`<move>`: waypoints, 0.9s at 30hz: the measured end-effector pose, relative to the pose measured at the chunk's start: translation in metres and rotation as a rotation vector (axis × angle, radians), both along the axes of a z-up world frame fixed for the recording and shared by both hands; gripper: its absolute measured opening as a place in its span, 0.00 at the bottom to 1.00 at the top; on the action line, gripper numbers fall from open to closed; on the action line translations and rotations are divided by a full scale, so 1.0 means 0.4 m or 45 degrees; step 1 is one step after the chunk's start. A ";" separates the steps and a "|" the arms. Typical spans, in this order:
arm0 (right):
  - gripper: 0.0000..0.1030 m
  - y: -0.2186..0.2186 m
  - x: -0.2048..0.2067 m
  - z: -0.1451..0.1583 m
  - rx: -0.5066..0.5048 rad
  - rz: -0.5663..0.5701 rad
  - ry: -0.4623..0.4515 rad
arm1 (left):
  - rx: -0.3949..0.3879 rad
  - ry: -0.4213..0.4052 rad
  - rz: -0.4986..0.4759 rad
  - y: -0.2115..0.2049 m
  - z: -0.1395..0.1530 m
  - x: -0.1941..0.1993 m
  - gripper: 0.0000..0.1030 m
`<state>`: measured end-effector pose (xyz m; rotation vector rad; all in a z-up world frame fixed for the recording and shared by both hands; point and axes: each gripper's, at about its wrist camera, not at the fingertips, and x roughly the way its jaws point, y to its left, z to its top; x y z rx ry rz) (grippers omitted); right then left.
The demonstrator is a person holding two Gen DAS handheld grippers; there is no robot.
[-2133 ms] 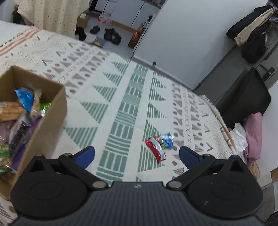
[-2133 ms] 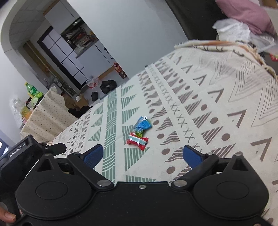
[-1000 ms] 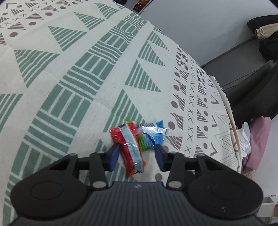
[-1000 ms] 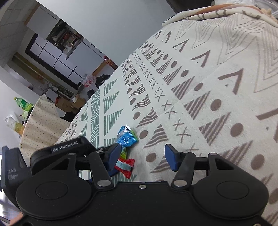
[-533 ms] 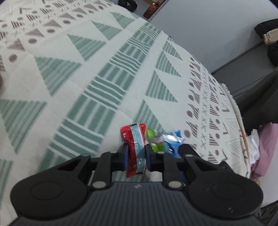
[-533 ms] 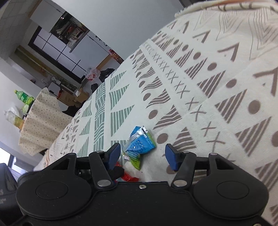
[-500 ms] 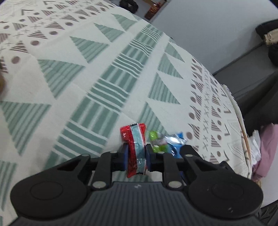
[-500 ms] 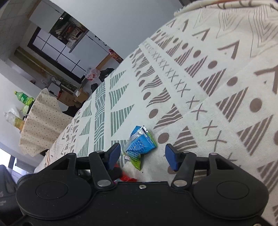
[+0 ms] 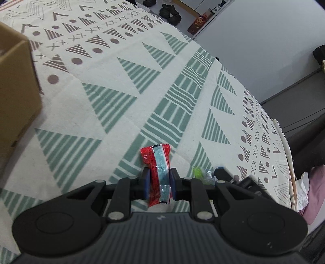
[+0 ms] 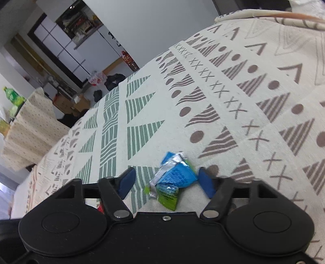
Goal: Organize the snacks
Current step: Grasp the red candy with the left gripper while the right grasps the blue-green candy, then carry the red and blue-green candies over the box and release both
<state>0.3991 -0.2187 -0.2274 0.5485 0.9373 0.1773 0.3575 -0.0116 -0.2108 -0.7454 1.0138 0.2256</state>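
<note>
My left gripper (image 9: 159, 180) is shut on a red and blue snack packet (image 9: 158, 172), held upright above the patterned cloth (image 9: 121, 97). My right gripper (image 10: 165, 180) is open, its blue pads on either side of a blue and green snack packet (image 10: 175, 178) that lies on the cloth (image 10: 223, 91). A bit of that green packet (image 9: 198, 172) shows in the left wrist view beside the right gripper's fingers. The cardboard box (image 9: 14, 91) stands at the left edge of the left wrist view.
The cloth-covered surface ends at the right by a dark sofa (image 9: 304, 142) and a pink cushion (image 9: 313, 195). A dotted tablecloth (image 10: 30, 130) with green bottles (image 10: 13, 97) stands far left. Shoes (image 9: 168, 12) lie on the floor beyond.
My left gripper closed on the red packet and has lifted it, swinging left so the box comes into view. My right gripper moved in around the blue and green packet.
</note>
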 end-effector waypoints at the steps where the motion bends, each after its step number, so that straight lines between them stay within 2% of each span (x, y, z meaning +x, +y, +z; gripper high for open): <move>1: 0.30 0.000 -0.003 0.000 0.026 0.004 0.012 | 0.004 0.001 0.004 0.004 0.004 -0.005 0.19; 2: 0.25 -0.001 -0.009 0.004 0.043 0.014 0.017 | 0.003 0.002 0.008 0.008 0.009 -0.010 0.19; 4: 0.25 -0.002 -0.032 0.017 0.026 0.017 0.015 | 0.001 -0.009 0.012 0.015 0.023 -0.021 0.19; 9: 0.24 -0.027 -0.104 0.046 0.099 -0.001 0.004 | 0.001 -0.033 0.018 0.022 0.049 -0.065 0.19; 14: 0.23 -0.037 -0.173 0.086 0.115 -0.027 -0.030 | -0.024 -0.047 0.002 0.018 0.075 -0.117 0.19; 27: 0.23 -0.063 -0.296 0.218 0.144 -0.094 -0.145 | -0.008 -0.190 -0.031 0.048 0.225 -0.245 0.19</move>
